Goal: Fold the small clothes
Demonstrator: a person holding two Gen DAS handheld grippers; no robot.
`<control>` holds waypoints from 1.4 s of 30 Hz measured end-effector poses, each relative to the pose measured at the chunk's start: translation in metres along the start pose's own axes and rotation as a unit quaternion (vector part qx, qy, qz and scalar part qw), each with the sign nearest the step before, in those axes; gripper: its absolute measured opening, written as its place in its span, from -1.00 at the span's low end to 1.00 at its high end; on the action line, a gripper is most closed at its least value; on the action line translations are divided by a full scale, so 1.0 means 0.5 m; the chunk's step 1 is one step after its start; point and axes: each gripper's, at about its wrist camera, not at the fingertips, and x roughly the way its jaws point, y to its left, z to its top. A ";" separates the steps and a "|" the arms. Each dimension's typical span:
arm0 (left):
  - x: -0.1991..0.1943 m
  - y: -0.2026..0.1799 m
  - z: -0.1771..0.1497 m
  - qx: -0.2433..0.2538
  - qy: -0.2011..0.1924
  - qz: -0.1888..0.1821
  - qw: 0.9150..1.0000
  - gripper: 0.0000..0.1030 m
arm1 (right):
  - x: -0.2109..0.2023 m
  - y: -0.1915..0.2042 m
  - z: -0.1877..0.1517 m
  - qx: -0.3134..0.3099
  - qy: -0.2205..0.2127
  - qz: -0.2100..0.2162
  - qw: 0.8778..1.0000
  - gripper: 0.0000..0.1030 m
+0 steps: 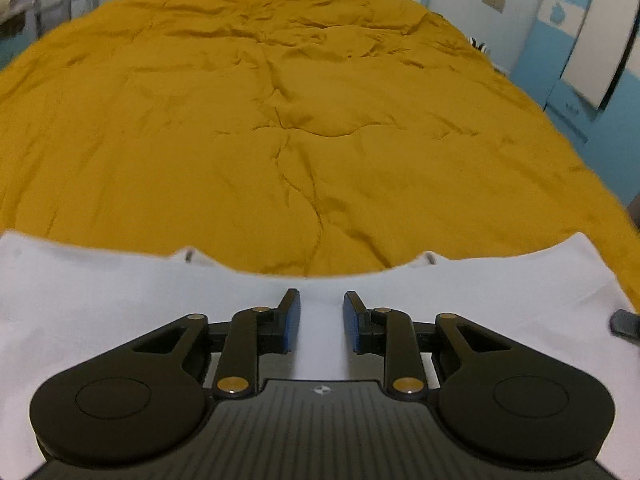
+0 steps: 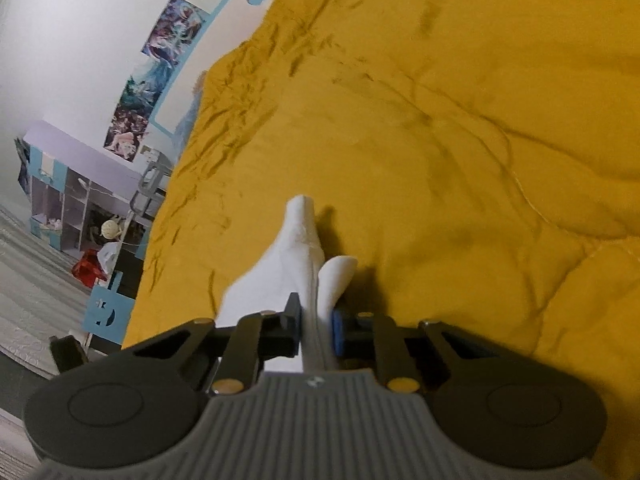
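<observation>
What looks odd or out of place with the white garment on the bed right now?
Nothing damaged. The white garment lies flat on the rumpled yellow bedspread; the right gripper pinches a bunched-up fold, while the left gripper is open above it.

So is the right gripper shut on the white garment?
Shut: the right gripper has its fingers pinching bunched white garment.

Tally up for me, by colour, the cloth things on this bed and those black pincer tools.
White cloth: 1, the white garment, spread flat under the open left gripper and pinched into a bunch by the right gripper.
Mustard-yellow cloth: 1, the bedcover.
Black tools: 2, the grippers.
Total: 4.
</observation>
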 end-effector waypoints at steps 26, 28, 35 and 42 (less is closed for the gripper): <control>-0.346 0.430 -0.163 -0.157 -0.078 0.013 0.984 -0.40 | 0.175 0.658 -0.231 -0.099 0.070 -0.010 0.993 -0.87; -0.350 0.444 -0.166 -0.164 -0.082 0.002 0.983 -0.40 | 0.214 0.697 -0.272 -0.116 0.078 -0.032 0.990 -0.87; -0.359 0.481 -0.186 -0.192 -0.093 -0.018 0.977 -0.40 | 0.325 0.770 -0.384 -0.158 0.086 -0.061 0.982 -0.87; -0.359 0.513 -0.207 -0.211 -0.094 -0.036 0.972 -0.40 | 0.404 0.750 -0.434 -0.170 0.095 -0.110 0.975 -0.87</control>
